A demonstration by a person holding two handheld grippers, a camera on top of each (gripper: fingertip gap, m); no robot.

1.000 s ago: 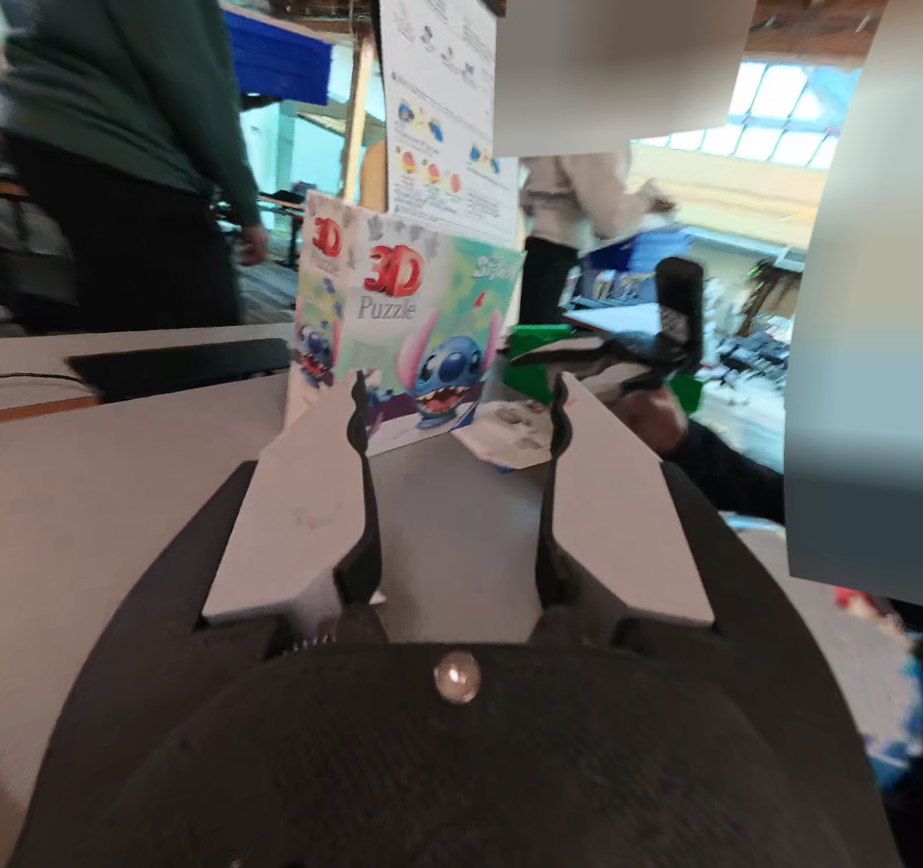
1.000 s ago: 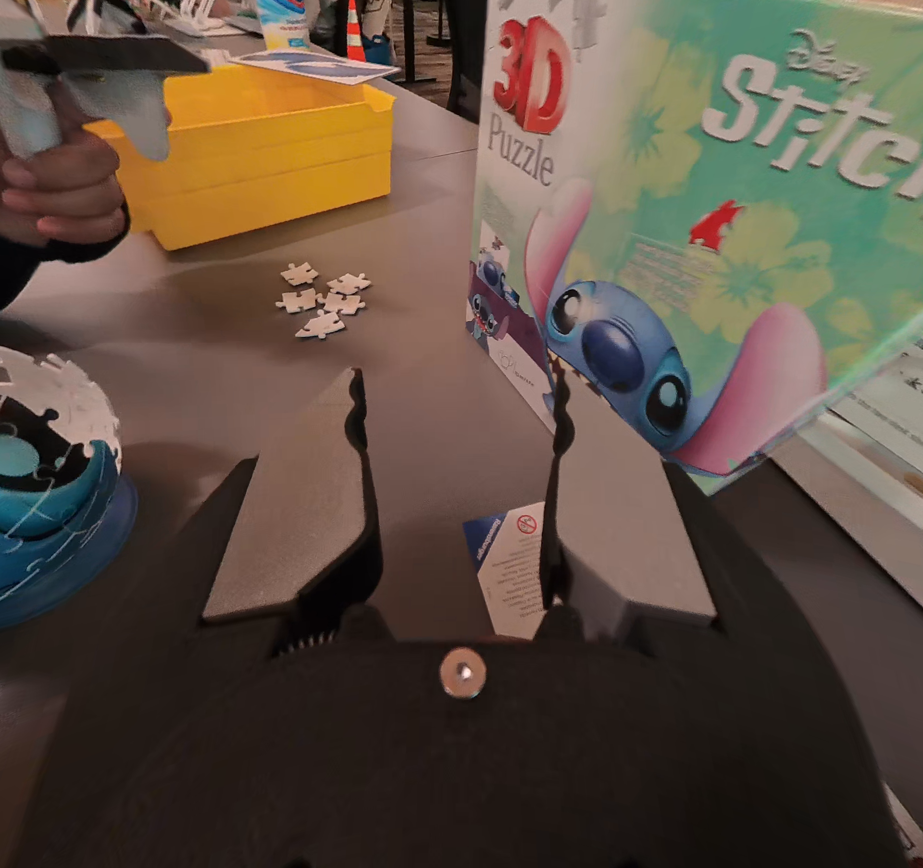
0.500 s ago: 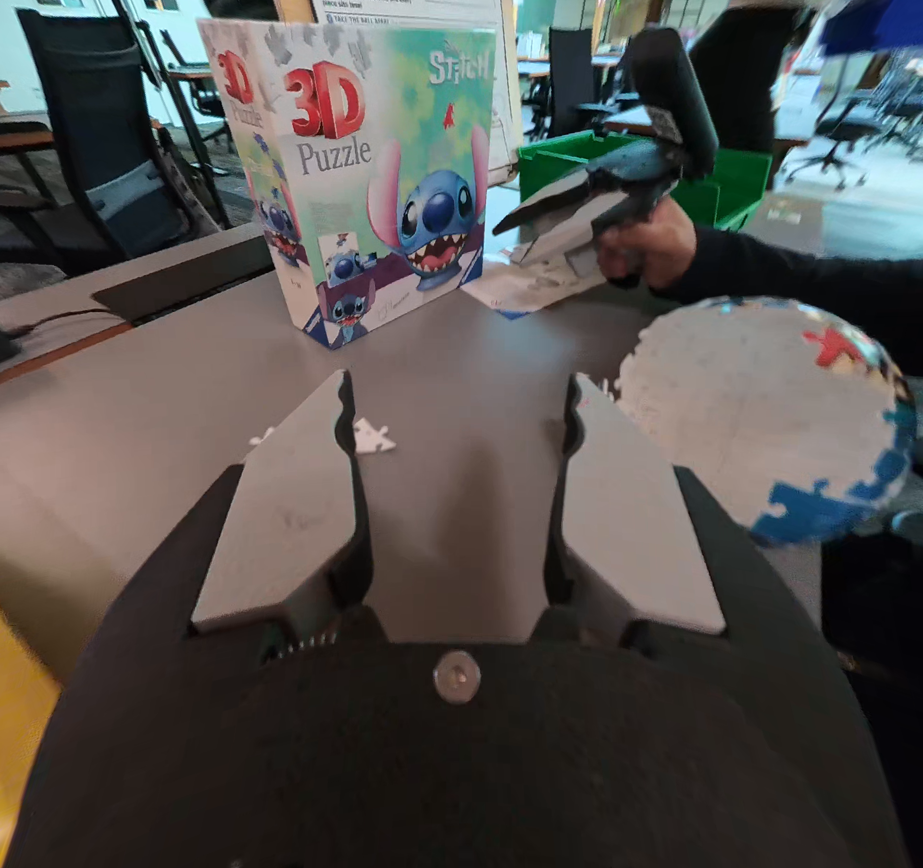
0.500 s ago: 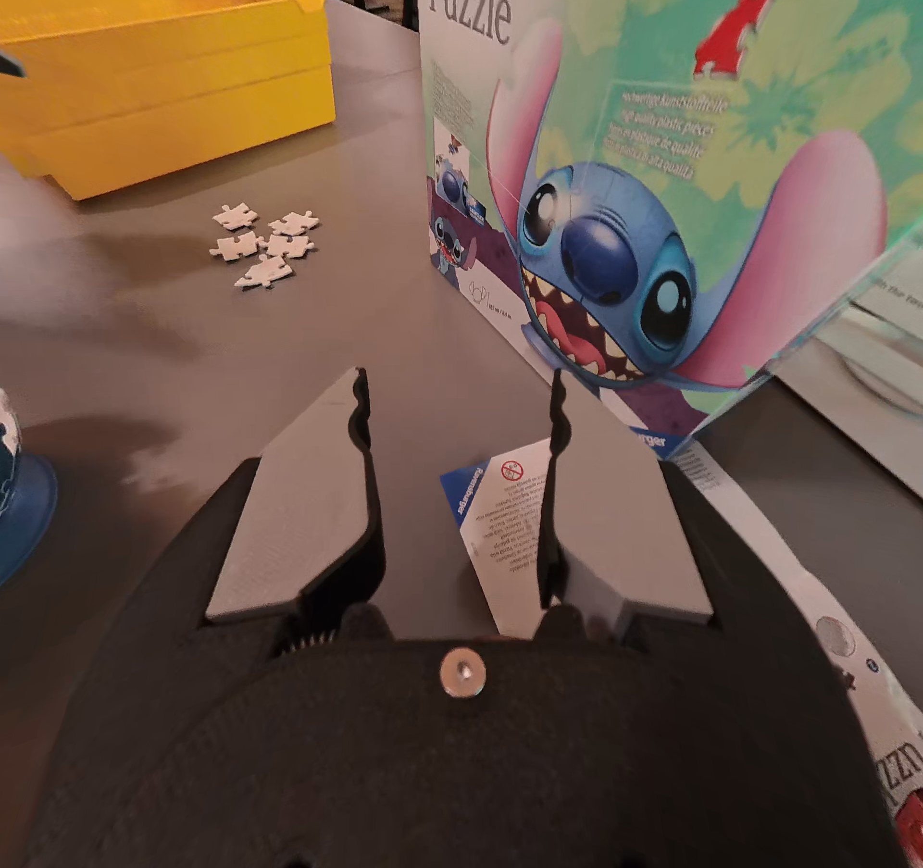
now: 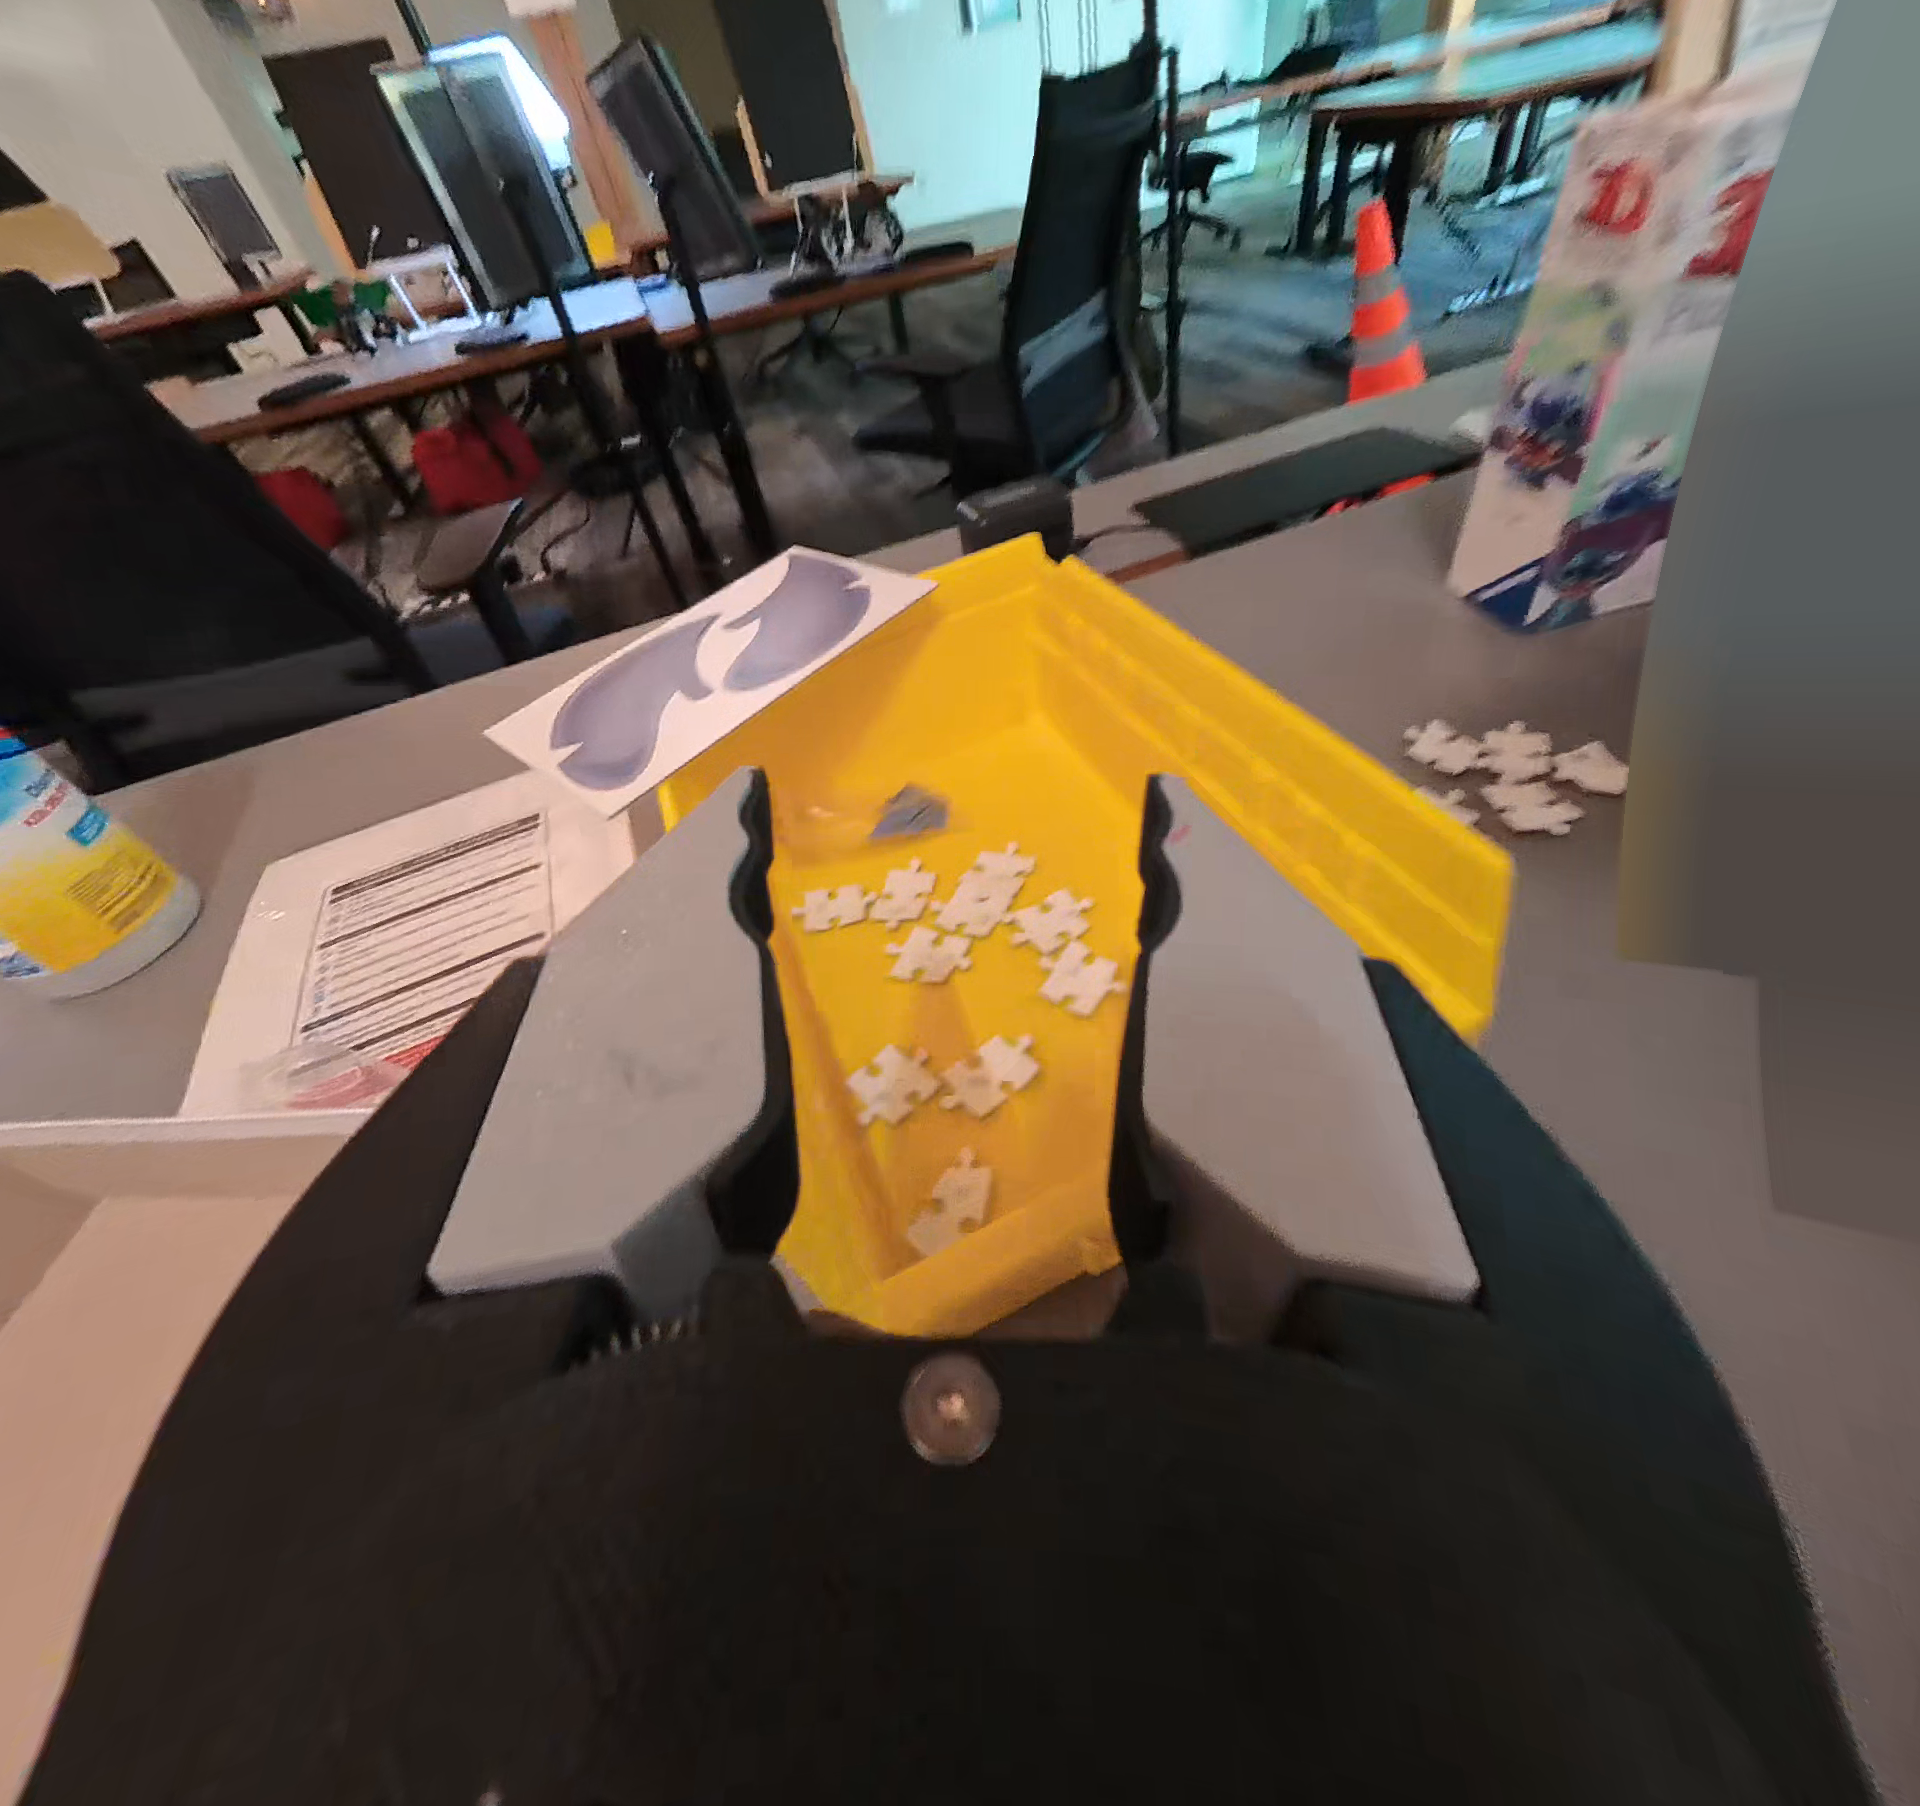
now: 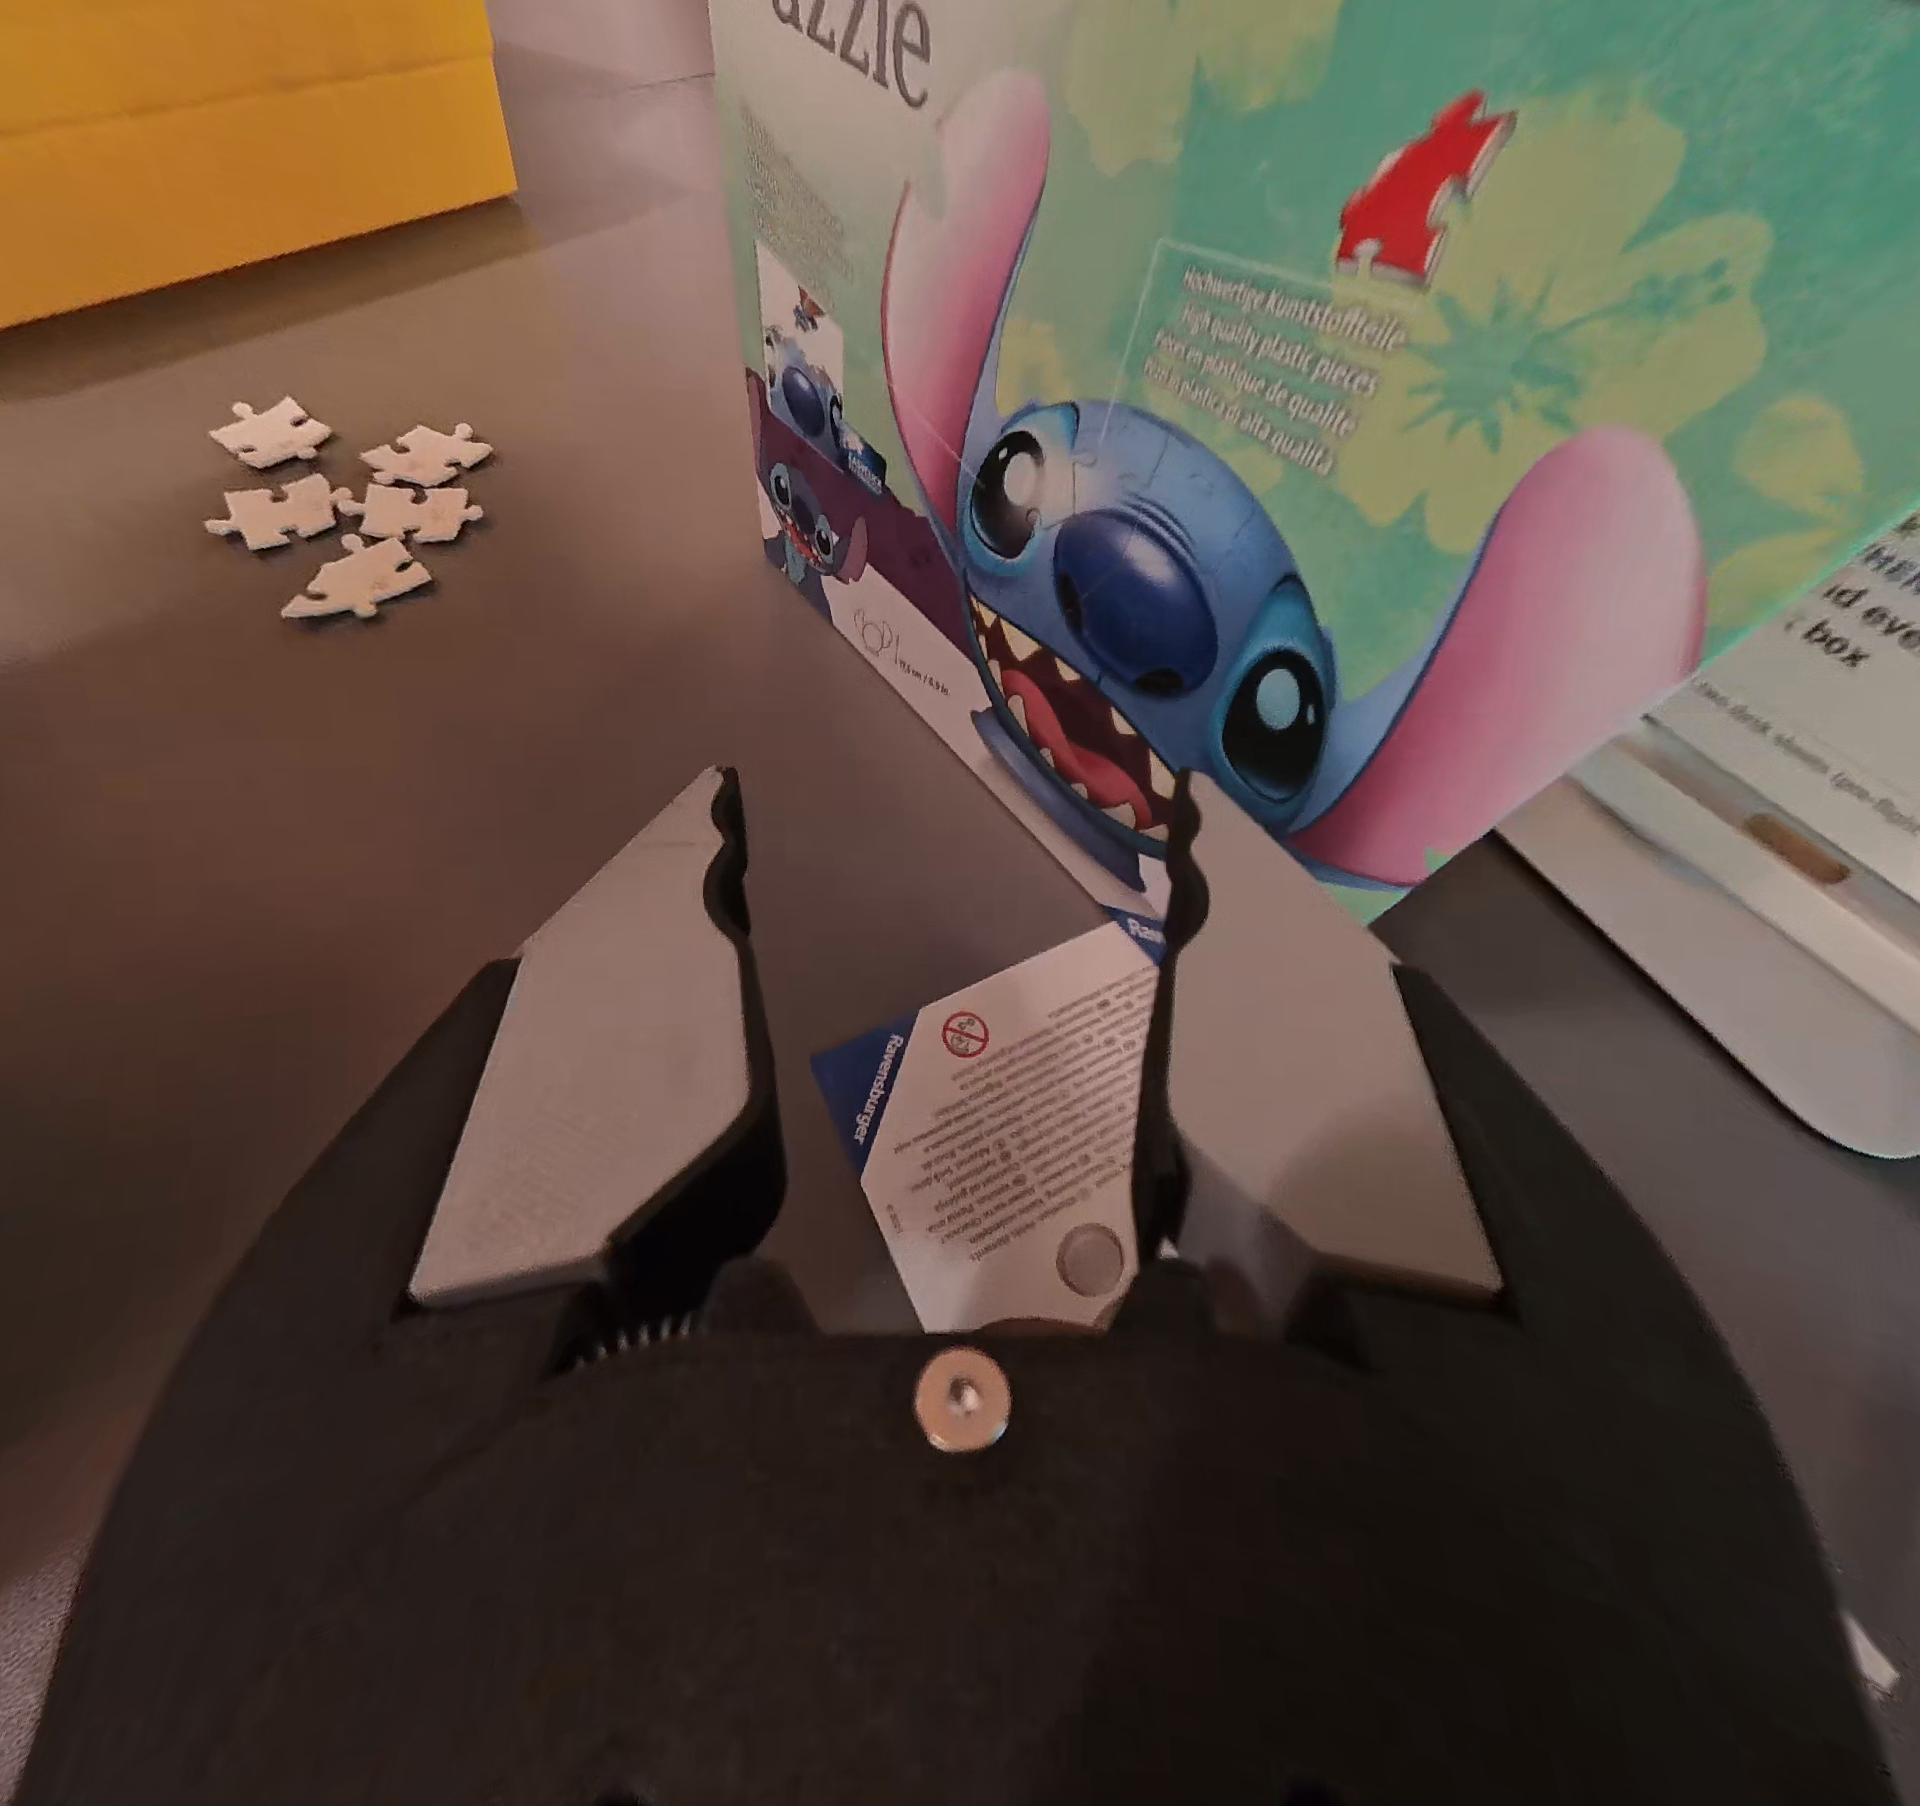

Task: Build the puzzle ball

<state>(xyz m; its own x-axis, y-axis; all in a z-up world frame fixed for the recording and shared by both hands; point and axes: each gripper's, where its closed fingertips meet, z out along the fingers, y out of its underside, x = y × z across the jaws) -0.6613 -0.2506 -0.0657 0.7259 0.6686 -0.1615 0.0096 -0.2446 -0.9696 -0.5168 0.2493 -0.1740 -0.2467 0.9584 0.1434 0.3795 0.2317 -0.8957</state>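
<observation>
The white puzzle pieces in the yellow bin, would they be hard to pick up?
Probably fiddly. The white puzzle pieces look thin and lie flat on the yellow bin floor, so the left gripper may slide them rather than lift them. They look light, and some overlap, so two might come up together.

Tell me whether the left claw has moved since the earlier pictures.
Yes. The left claw has swung to its left: the puzzle box, once straight ahead, now stands at the far right edge, and the yellow bin with loose pieces lies between its open fingers.
</observation>
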